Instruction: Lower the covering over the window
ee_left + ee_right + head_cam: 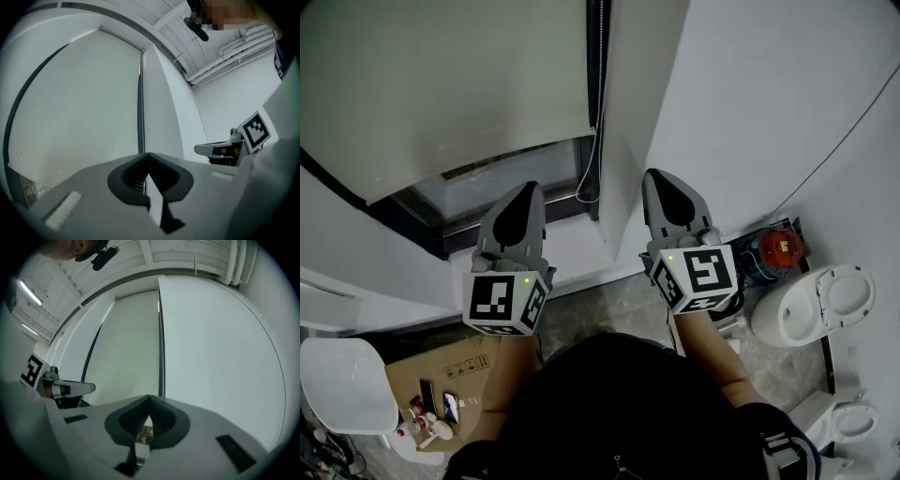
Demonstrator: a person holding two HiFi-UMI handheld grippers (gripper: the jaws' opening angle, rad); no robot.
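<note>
A white roller blind (450, 84) covers most of the window; a strip of dark glass (511, 183) shows under its bottom edge. The bead cord (598, 112) hangs along the blind's right side and loops near the sill. My left gripper (528, 190) is raised in front of the glass strip, left of the cord, shut with nothing in it. My right gripper (659, 178) is raised in front of the white wall right of the cord, also shut and empty. The left gripper view faces the blind (79, 108) and the cord (140, 108). The right gripper view shows the blind (126, 343).
A white sill (572, 246) runs below the window. On the floor are a white toilet (811, 305) and a red item (781, 246) at the right, and a cardboard sheet (450, 366) with small items and a white seat (337, 380) at the left.
</note>
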